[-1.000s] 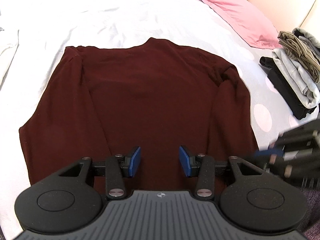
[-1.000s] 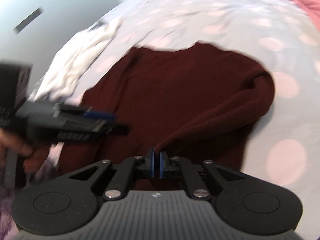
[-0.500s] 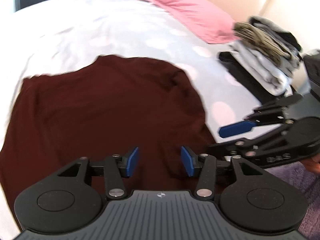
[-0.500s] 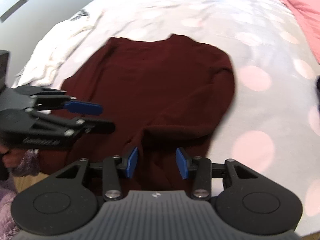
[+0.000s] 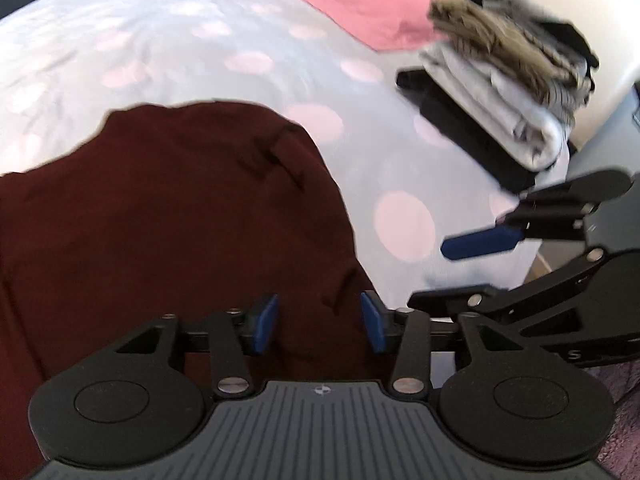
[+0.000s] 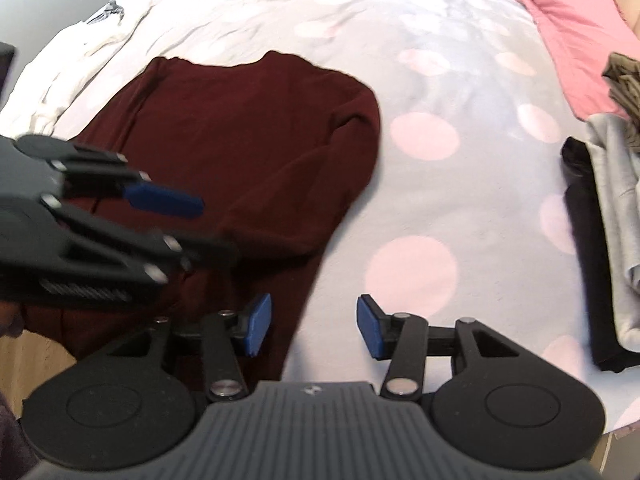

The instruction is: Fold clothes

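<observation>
A dark maroon sweater (image 5: 160, 220) lies flat on the dotted bedspread, its right sleeve folded down along its side (image 6: 248, 140). My left gripper (image 5: 319, 322) is open just above the sweater's lower right edge, nothing between its blue pads. My right gripper (image 6: 314, 330) is also open and empty, hovering where the sweater's right edge meets bare bedspread. Each gripper shows in the other's view: the right one (image 5: 430, 276) to the right over the bed, the left one (image 6: 218, 232) over the sweater's lower part. The sweater's left side is cut off in the left wrist view.
A stack of folded clothes (image 5: 500, 92) sits on the bed's right side (image 6: 608, 220). A pink pillow (image 5: 352, 4) lies at the far right. Crumpled white fabric (image 6: 68, 68) lies at the far left. The bedspread (image 6: 420, 80) stretches beyond the sweater. Wooden floor (image 6: 36, 360) shows below the bed's near edge.
My right gripper opened and let go of the sweater's fabric, then shifted right. My left gripper stayed open and swung toward the sweater's right edge.
</observation>
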